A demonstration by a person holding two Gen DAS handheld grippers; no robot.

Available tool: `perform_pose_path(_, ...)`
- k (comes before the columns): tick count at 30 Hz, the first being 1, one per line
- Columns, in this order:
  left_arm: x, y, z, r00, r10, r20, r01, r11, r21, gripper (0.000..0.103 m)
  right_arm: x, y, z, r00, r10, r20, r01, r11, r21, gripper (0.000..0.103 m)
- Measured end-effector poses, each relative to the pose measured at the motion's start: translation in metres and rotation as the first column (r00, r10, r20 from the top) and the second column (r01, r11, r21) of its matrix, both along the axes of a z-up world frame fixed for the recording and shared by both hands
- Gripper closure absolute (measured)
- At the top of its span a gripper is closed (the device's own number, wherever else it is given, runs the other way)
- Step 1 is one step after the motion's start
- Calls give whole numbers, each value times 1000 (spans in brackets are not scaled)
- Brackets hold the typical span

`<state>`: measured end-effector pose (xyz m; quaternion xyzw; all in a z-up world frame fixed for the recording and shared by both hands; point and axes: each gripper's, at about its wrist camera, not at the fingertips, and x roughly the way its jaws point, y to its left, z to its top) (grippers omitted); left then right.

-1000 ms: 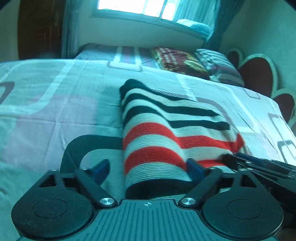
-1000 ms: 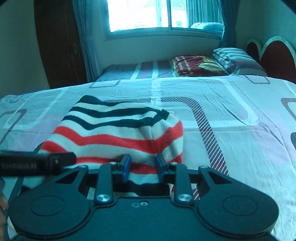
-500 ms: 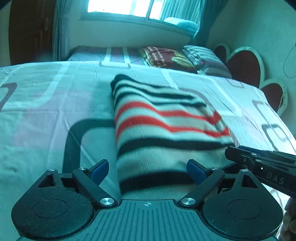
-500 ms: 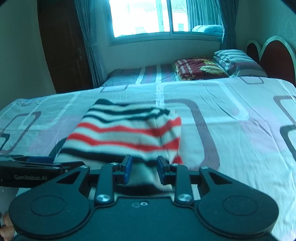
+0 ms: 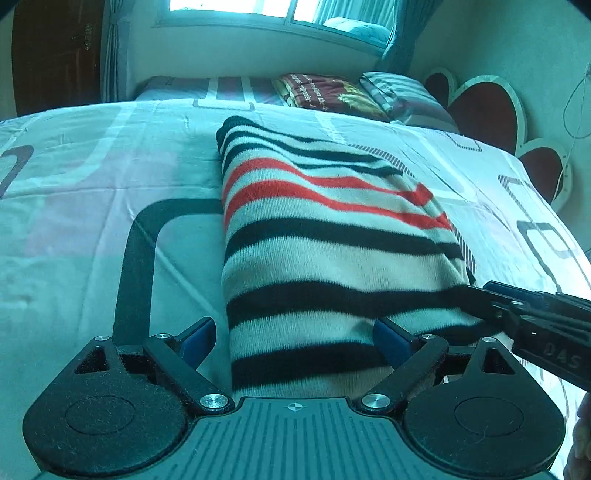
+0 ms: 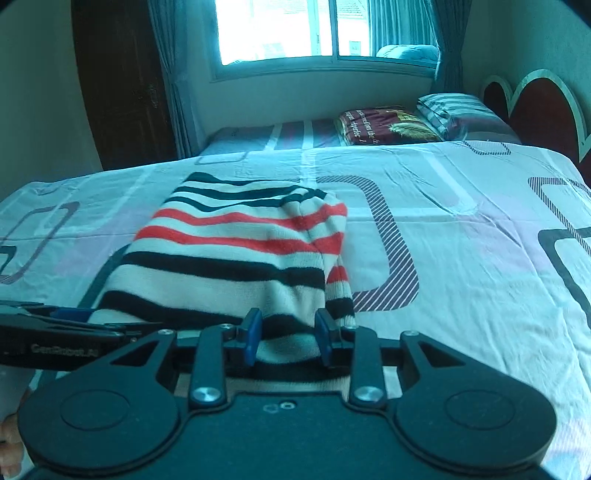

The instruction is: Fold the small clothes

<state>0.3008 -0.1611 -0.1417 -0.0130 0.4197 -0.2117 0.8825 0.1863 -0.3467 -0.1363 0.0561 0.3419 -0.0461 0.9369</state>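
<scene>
— Where does the garment lie against your jaws?

— Nearest to me, my left gripper [image 5: 295,341] stands spread wide. The folded striped sweater [image 5: 332,236] runs up between its blue pads: the left pad sits just off the sweater's left edge, over the bedsheet [image 5: 74,221]; the right pad lies on the knit near the near end. I am gripping nothing there.

— And the other?

— My right gripper [image 6: 288,339] has its jaws much narrower, set at the sweater's near right corner. A strip of the near hem shows between the two pads. Whether they still press on it I cannot tell; the gap looks slack and has just crept a little wider.

— Farther out?

— The sweater lies flat on the bed, black stripes near, red in the middle, black again at the far end. Beyond it come a dark red folded blanket [image 6: 384,125] and a striped pillow [image 6: 458,110] by the headboard [image 6: 535,107], then the window [image 6: 291,29].
</scene>
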Motion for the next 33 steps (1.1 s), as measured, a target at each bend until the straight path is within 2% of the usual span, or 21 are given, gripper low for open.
perform_pose_path(6,-2,2,-10,1000,0,-19,0,1000,6,11,-2,-1,-16,999,4,-45,-4,1000,-17,73)
perform_pose_path(9,-2,1,-14,1000,-9,-17,9,1000,15,11,-4,-4,-28,1000,1,-28,-1,1000,-5,75)
perform_pose_path(18,4,3,-9,998,-2,-65,3,1000,5,10,-3,-4,-21,999,-5,-51,6,1000,19,73)
perform_pose_path(21,5,4,-4,997,7,-75,-7,1000,-4,10,-4,-6,-13,999,-11,-46,13,999,49,69)
perform_pose_path(24,2,5,9,1000,11,-20,-11,1000,-6,10,-3,-6,-6,999,-9,-31,10,999,52,63)
perform_pose_path(29,17,7,19,999,19,-27,-20,999,-25,10,3,-17,2,999,-37,-10,37,996,79,44)
perform_pose_path(33,31,11,14,998,46,-54,-49,997,-53,10,14,-31,1,998,-61,-21,63,992,112,44)
